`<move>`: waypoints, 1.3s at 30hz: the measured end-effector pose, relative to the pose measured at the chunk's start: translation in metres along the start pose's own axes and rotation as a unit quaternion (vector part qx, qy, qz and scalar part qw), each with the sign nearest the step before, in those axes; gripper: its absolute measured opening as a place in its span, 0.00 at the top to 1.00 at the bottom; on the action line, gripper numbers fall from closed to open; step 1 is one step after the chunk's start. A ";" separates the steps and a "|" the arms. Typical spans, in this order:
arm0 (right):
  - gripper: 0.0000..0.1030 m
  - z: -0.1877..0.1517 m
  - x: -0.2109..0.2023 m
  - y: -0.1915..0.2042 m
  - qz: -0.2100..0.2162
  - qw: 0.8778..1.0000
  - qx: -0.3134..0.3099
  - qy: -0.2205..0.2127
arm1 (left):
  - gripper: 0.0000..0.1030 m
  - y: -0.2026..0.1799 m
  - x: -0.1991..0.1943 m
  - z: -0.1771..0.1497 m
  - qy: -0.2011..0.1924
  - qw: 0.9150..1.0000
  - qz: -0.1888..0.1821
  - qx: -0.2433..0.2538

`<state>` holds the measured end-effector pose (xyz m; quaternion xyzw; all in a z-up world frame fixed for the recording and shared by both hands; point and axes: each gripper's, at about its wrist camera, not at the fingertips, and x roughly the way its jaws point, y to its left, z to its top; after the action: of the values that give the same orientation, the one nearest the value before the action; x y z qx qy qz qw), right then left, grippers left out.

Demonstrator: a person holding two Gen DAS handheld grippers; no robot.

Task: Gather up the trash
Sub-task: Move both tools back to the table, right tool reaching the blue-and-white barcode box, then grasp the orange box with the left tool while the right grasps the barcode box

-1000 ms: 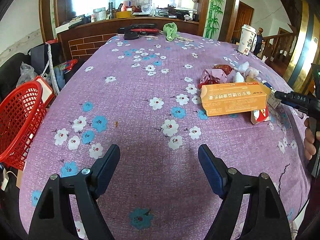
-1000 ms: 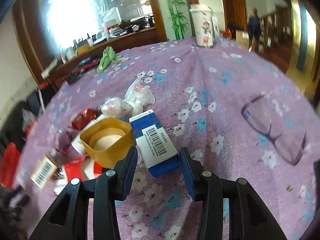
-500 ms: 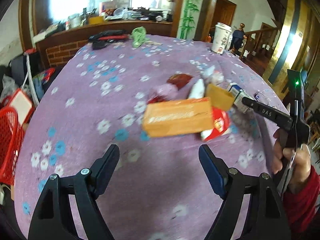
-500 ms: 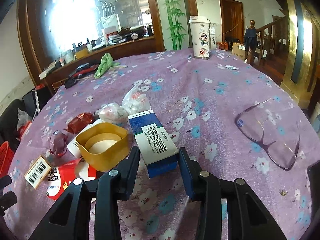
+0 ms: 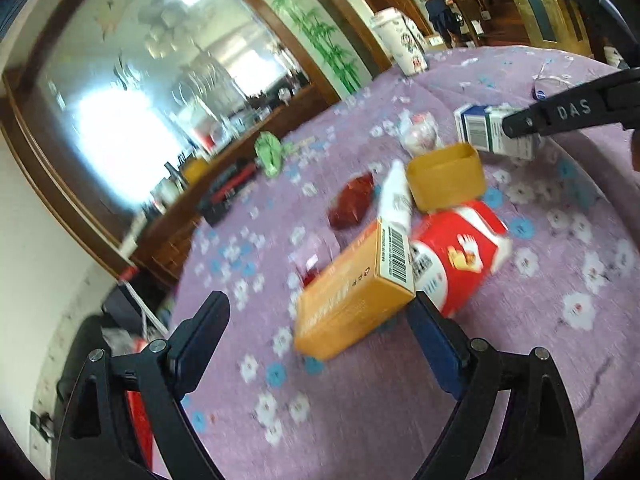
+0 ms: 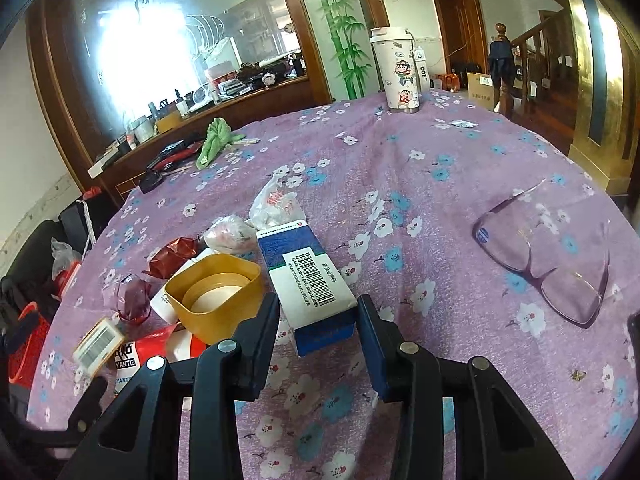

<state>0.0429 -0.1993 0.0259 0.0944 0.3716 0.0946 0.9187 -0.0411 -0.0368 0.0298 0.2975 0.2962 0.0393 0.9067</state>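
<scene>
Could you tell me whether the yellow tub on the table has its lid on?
No, the yellow tub stands open-topped in the right wrist view, and its pale inside bottom shows.

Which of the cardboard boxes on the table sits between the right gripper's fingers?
The blue and white box, with its barcode facing up, beside the yellow tub. The orange box lies in front of the left gripper.

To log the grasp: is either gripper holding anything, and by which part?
Left gripper: nothing, jaws opening. Right gripper straddles the near end of the blue-and-white box; a firm grip cannot be told.
</scene>
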 end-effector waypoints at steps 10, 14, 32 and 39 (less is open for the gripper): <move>0.60 -0.001 0.000 0.002 0.003 1.000 -0.006 -0.001 | 0.85 0.035 0.029 0.001 0.043 0.990 -0.085 -0.103; 0.60 -0.001 0.000 0.002 0.003 1.000 -0.006 0.001 | 0.85 0.049 0.033 -0.002 0.049 0.983 -0.107 -0.138; 0.60 0.000 0.001 0.002 0.004 1.000 -0.002 0.006 | 0.37 0.025 0.034 0.006 0.047 0.990 -0.133 0.014; 0.60 0.000 0.001 0.003 0.004 1.000 -0.003 0.005 | 0.33 0.014 0.040 0.001 0.041 0.993 -0.107 0.042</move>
<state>0.0435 -0.1963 0.0258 0.0932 0.3752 0.1001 0.9168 -0.0058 -0.0156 0.0177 0.3001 0.3643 -0.0580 0.8797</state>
